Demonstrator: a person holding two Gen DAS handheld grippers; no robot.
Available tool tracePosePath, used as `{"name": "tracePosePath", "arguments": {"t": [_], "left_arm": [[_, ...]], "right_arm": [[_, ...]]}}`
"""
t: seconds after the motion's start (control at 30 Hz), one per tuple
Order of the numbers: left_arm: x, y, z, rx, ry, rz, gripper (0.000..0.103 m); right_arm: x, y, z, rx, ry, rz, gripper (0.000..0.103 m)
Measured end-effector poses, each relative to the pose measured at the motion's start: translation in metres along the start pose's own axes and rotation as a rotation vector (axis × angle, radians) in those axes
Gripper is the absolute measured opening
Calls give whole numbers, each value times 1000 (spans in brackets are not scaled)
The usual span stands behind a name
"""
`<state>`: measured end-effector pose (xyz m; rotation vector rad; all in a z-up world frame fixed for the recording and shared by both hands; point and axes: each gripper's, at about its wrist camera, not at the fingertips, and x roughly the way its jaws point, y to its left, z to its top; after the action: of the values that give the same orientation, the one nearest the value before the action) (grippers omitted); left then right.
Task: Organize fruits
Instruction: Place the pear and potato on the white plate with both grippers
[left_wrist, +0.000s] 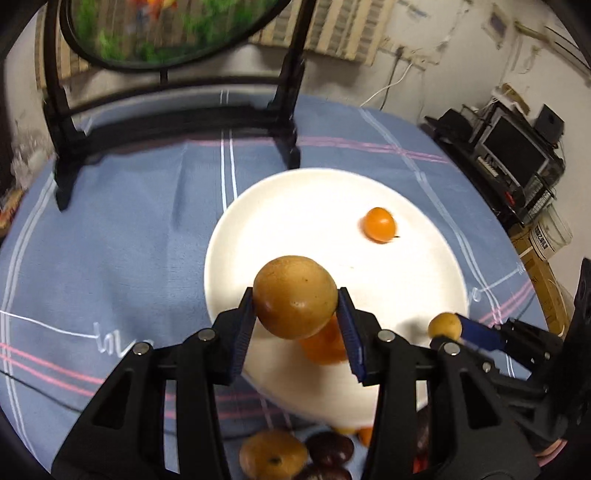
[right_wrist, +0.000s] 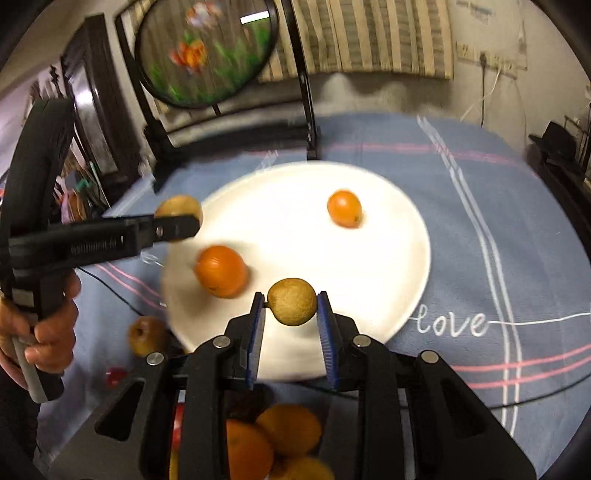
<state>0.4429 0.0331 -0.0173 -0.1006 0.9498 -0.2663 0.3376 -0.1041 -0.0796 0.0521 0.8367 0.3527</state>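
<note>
A table draped in a blue cloth with white and pink stripes (right_wrist: 461, 206) stands against a pale wall hung with a striped mat, beside a round painted screen in a black stand (right_wrist: 207, 55). Nearest the cameras, loose fruit waits at the table's near edge: orange citrus fruits (right_wrist: 273, 439), a brown round fruit (left_wrist: 271, 456) and dark red-brown fruits (left_wrist: 328, 448), apparently the unsorted supply. Above these, the left hand-held gripper (left_wrist: 295, 314) is clenched on a large golden-brown round fruit (left_wrist: 295, 295), its blue ribbed pads (left_wrist: 349, 332) pressing opposite flanks so the fruit rides clear of the table. The right hand-held gripper (right_wrist: 291, 314) likewise pinches a small tan-green round fruit (right_wrist: 291, 301) between its pads, held over the near part of the plate. Both loads hang above the near edge of the round white plate (right_wrist: 388, 295), which suggests each is being carried in for release there. On the plate lie two orange fruits, the larger orange citrus (right_wrist: 221, 271) near the left rim and the smaller orange round fruit (right_wrist: 344, 208) farther back, well apart, leaving bare space between for new arrivals. A person's hand (right_wrist: 40, 325) grips the left tool's handle. The word "love" (right_wrist: 450, 324) is stitched on the cloth just beside the plate.
</note>
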Motion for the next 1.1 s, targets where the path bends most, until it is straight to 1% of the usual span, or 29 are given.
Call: {"name": "tracePosePath", "arguments": {"t": [0.1, 0.2, 0.23, 0.27, 0.3, 0.33, 0.37, 0.4, 0.43, 0.47, 0.53, 0.57, 0.63, 0.73, 0.77, 0.87, 0.93, 1.03, 1.1], "left_arm": [[18, 6, 2, -13, 39, 4, 45], [26, 10, 2, -32, 41, 14, 45], [27, 10, 2, -38, 45, 20, 47], [27, 11, 2, -49, 50, 27, 50], [25, 11, 2, -51, 43, 31, 63], [20, 10, 1, -47, 25, 44, 69], [11, 6, 0, -29, -4, 74, 71], [5, 3, -2, -14, -18, 87, 74], [-5, -1, -5, 5, -39, 105, 77], [-13, -4, -8, 13, -54, 119, 78], [-30, -8, -15, 26, -81, 140, 81], [-42, -11, -22, 32, -102, 145, 82], [-68, -15, -42, 40, -148, 151, 92], [-91, -17, -75, 64, -189, 147, 96], [-98, -18, -94, 78, -194, 155, 96], [-108, -19, -135, 89, -191, 162, 96], [-112, -18, -161, 68, -190, 130, 96], [-111, -17, -190, 21, -185, 95, 96], [-108, -21, -203, 19, -161, 87, 96]], "right_arm": [[14, 0, 5, -24, 34, 3, 28], [22, 3, 7, -48, 65, 7, 29], [24, 4, 8, -52, 78, 4, 29], [27, 4, 8, -56, 92, 2, 29], [28, 5, 8, -59, 100, 3, 29], [28, 5, 7, -61, 106, 8, 34], [26, 5, 8, -60, 104, 10, 41], [21, 5, 8, -55, 93, 9, 60], [13, 6, 8, -46, 65, 0, 63], [3, 6, 8, -39, 30, -4, 63], [-11, 8, 6, -38, 0, 1, 63], [-20, 9, 5, -35, -22, 4, 63], [-43, 10, -2, -30, -76, 11, 63], [-72, 13, -23, -55, -154, 28, 63], [-81, 15, -34, -94, -177, 11, 63], [-93, 22, -61, -188, -199, -55, 64], [-94, 22, -76, -198, -191, -58, 63], [-88, 10, -95, -131, -124, -44, 63], [-85, 3, -101, -84, -85, -54, 63]]}}
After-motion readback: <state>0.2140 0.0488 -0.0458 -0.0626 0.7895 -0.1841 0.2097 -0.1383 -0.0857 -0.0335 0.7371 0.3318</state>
